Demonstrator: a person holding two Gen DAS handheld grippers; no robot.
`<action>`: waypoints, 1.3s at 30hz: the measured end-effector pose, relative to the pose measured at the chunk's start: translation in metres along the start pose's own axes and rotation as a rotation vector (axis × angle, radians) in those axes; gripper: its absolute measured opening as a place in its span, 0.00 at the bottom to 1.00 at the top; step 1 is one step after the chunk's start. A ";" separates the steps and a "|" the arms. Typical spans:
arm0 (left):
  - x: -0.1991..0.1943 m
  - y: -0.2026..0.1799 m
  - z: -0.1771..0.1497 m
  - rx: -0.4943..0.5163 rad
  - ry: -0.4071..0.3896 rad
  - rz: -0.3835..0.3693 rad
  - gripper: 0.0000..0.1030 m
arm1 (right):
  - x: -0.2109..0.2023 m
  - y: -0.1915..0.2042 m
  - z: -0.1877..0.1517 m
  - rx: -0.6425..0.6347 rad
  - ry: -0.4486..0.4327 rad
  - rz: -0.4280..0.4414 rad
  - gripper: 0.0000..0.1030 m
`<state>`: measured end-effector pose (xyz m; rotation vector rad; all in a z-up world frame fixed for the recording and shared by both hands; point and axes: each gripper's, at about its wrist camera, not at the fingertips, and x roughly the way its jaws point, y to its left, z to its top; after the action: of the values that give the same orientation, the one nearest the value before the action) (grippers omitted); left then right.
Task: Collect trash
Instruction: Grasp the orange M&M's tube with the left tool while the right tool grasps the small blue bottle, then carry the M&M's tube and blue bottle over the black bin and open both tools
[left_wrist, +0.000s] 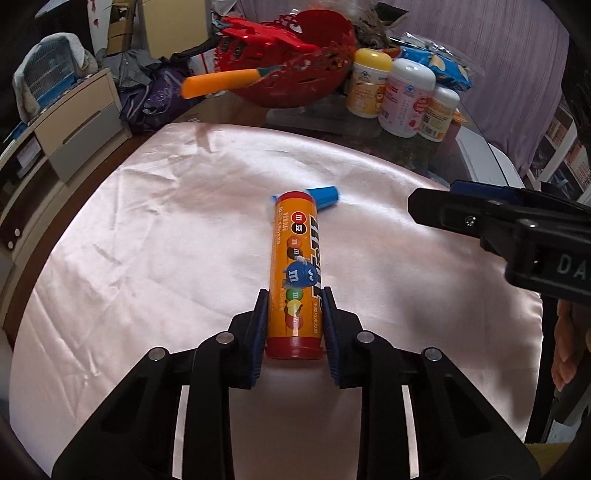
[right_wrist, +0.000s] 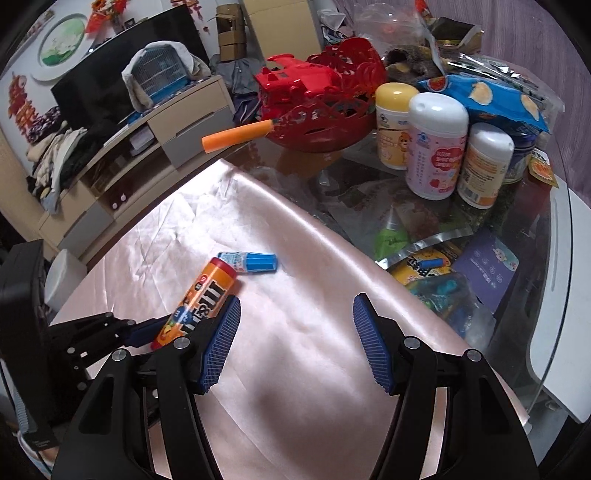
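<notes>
- Left gripper (left_wrist: 294, 325): blue pads pinch the near, red-capped end of the orange M&M's tube (left_wrist: 295, 273); the tube lies flat on the pink satin cloth (left_wrist: 147, 240), roughly mid-cloth, pointing toward the far edge.
- Small blue-capped bottle (left_wrist: 320, 198): lies on its side at the tube's far end, just beside it or touching; cannot tell which. Nothing grips it.
- Right gripper (right_wrist: 296, 332): fingers spread wide with nothing between them, hovering over the cloth to the right of the tube.
- Far edge of the glass tabletop (right_wrist: 535, 332): red basket (right_wrist: 332, 122), three white jars (right_wrist: 436, 147), snack packets; not touched.
- Progress, my judgement: early. First piece grasped but not lifted; the bottle is left. No trash bin in view.
</notes>
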<state>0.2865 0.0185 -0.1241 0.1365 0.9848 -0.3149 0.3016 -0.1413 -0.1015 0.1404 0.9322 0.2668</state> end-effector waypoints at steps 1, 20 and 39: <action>-0.005 0.007 -0.002 -0.008 -0.003 0.008 0.25 | 0.006 0.006 0.001 -0.007 0.007 0.008 0.63; -0.014 0.060 -0.027 -0.076 -0.007 0.047 0.25 | 0.085 0.059 0.017 -0.115 0.015 -0.044 0.70; -0.051 0.018 -0.032 -0.123 -0.048 -0.042 0.25 | 0.009 0.033 -0.003 -0.196 0.010 -0.105 0.57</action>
<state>0.2404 0.0541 -0.0994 -0.0035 0.9579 -0.2943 0.2989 -0.1070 -0.1024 -0.0903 0.9151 0.2602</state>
